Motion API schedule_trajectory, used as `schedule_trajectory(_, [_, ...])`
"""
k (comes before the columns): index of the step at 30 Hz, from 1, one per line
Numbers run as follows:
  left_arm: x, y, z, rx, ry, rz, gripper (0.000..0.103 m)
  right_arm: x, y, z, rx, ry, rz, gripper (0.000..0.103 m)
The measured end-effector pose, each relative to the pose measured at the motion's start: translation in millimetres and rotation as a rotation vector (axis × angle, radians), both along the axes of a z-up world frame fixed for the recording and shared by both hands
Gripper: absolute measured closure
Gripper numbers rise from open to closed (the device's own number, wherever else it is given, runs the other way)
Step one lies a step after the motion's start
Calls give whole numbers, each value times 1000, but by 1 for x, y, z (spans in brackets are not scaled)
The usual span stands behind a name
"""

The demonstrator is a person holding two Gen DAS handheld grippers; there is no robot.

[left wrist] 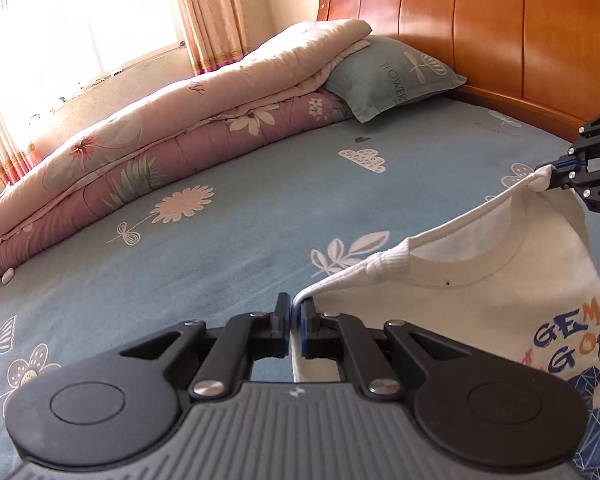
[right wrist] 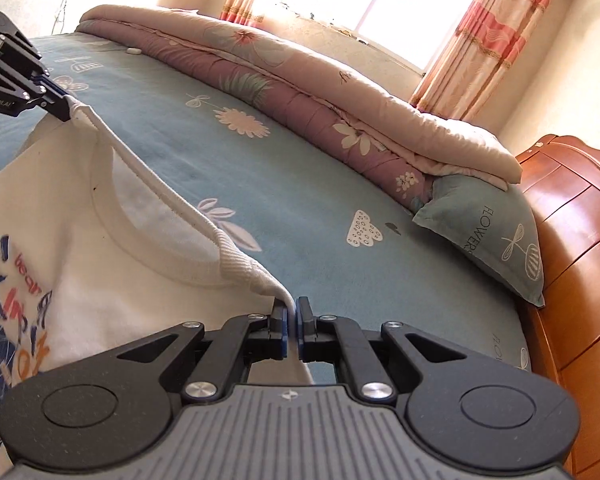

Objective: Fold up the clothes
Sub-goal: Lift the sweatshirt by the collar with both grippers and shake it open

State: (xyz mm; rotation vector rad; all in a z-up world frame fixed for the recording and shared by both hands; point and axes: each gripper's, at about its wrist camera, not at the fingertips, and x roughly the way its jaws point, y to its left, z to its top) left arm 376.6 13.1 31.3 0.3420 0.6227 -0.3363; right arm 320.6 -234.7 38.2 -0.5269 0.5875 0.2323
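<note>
A white sweatshirt (left wrist: 480, 292) with blue and orange lettering hangs above the blue bed sheet, stretched between both grippers by its shoulders. My left gripper (left wrist: 296, 318) is shut on one shoulder, beside the ribbed collar. At the right edge of the left wrist view my right gripper (left wrist: 548, 178) pinches the other shoulder. In the right wrist view the sweatshirt (right wrist: 100, 248) fills the left side. There my right gripper (right wrist: 292, 318) is shut on the fabric at the collar's end, and my left gripper (right wrist: 66, 106) holds the far shoulder at upper left.
The bed sheet (left wrist: 240, 208) is blue with flower prints. A folded pink and cream quilt (left wrist: 148, 152) lies along the window side, with a blue pillow (left wrist: 388, 76) against the wooden headboard (left wrist: 500, 32). A small white object (left wrist: 8, 276) lies by the quilt's edge.
</note>
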Motion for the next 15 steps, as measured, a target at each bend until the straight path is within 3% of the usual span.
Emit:
schedule_trajectory(5, [40,-6,-39,14,97,47,101,68,5,-25,30,106,-38,95])
schedule_trajectory(10, [73,-12,-80,30,198,90,101,100,6,-73,55,234,-63,95])
schedule_trajectory(15, [92,-14,-113,43,256,146,101,117,6,-101,64,285,-92,95])
